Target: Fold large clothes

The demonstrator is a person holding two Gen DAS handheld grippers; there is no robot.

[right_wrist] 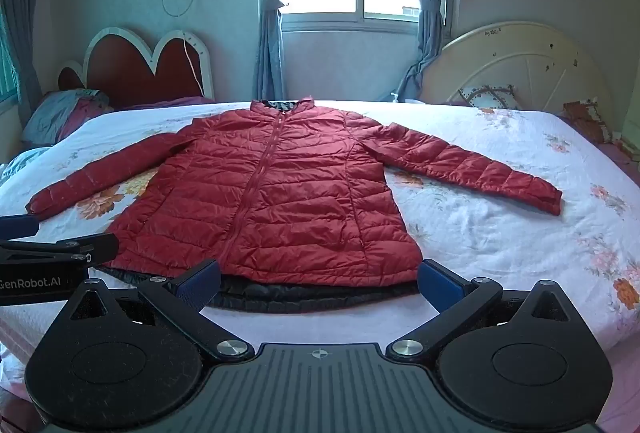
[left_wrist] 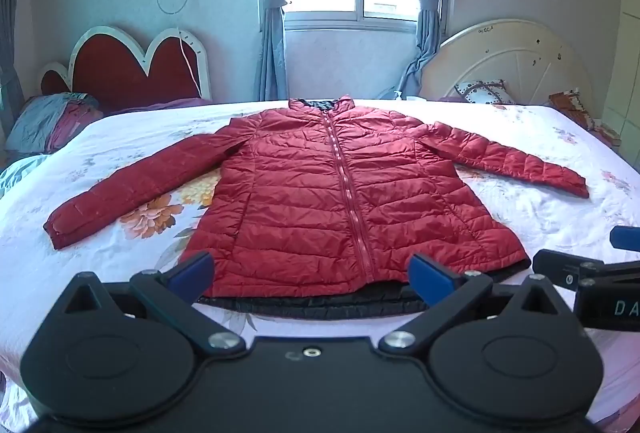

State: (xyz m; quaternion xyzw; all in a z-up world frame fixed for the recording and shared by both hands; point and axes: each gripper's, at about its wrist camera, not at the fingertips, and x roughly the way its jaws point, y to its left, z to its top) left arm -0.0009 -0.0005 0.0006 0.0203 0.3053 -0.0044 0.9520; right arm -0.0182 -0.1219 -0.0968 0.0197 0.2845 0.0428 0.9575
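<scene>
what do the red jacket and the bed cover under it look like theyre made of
Red jacket: looks like thin synthetic shell, probably nylon or polyester, with light padding; it has a slight sheen, crinkles, and stitched horizontal puffs. A darker lining shows at the hem.
Bed cover: seems matte woven cotton or a blend, white with a printed flower pattern; soft wrinkles, no shine.

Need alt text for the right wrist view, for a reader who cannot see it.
A red quilted jacket lies flat on a floral bedspread, zipped, sleeves spread out. The right gripper hovers open near its hem, holding nothing; the left gripper shows at the left edge.
</scene>
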